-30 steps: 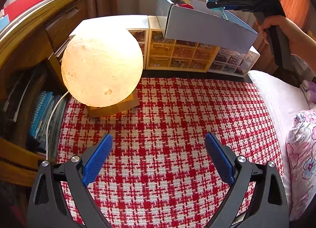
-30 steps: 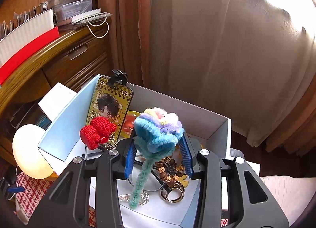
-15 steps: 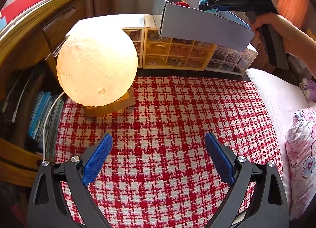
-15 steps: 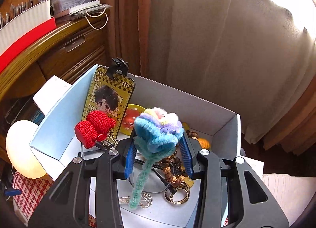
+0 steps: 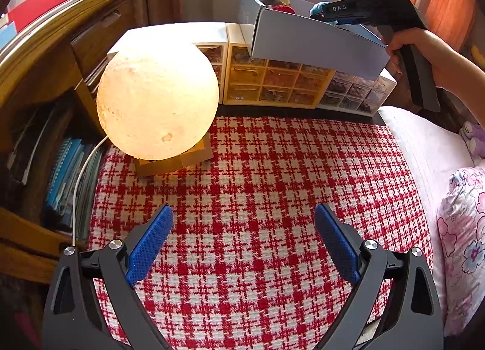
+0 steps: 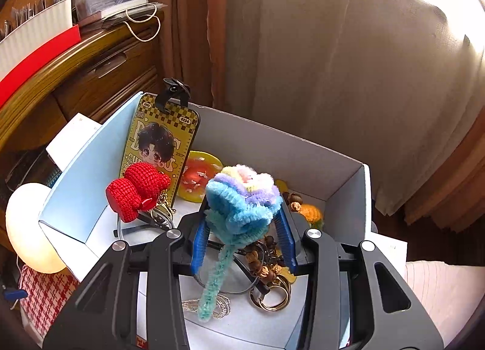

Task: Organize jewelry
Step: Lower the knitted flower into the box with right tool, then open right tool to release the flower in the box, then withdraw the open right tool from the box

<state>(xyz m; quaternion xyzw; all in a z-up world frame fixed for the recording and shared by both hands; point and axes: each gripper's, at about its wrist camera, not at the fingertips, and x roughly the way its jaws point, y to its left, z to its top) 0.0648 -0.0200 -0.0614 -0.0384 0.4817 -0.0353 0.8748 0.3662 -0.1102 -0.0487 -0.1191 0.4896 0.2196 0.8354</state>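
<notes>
My right gripper (image 6: 242,213) is shut on a fuzzy pipe-cleaner flower (image 6: 242,198), blue, purple and yellow, with its stem hanging down. It holds the flower over an open grey box (image 6: 272,149) with a red crochet charm (image 6: 136,192), a yellow character card (image 6: 160,149), a bead string with key rings (image 6: 266,271) and other trinkets. In the left wrist view the box (image 5: 315,46) sits on drawer organizers (image 5: 272,83), with the right gripper (image 5: 330,13) over it. My left gripper (image 5: 242,243) is open and empty above the red checked cloth (image 5: 257,198).
A glowing moon lamp (image 5: 157,101) on a wooden stand sits at the cloth's left, its white cord running down the side. A wooden headboard shelf (image 5: 60,55) with books is on the left. A pink pillow (image 5: 424,153) and floral bedding lie to the right. Curtains (image 6: 333,62) hang behind the box.
The right gripper with the flower has moved further in over the box. The left gripper has drawn back slightly and stays open.
</notes>
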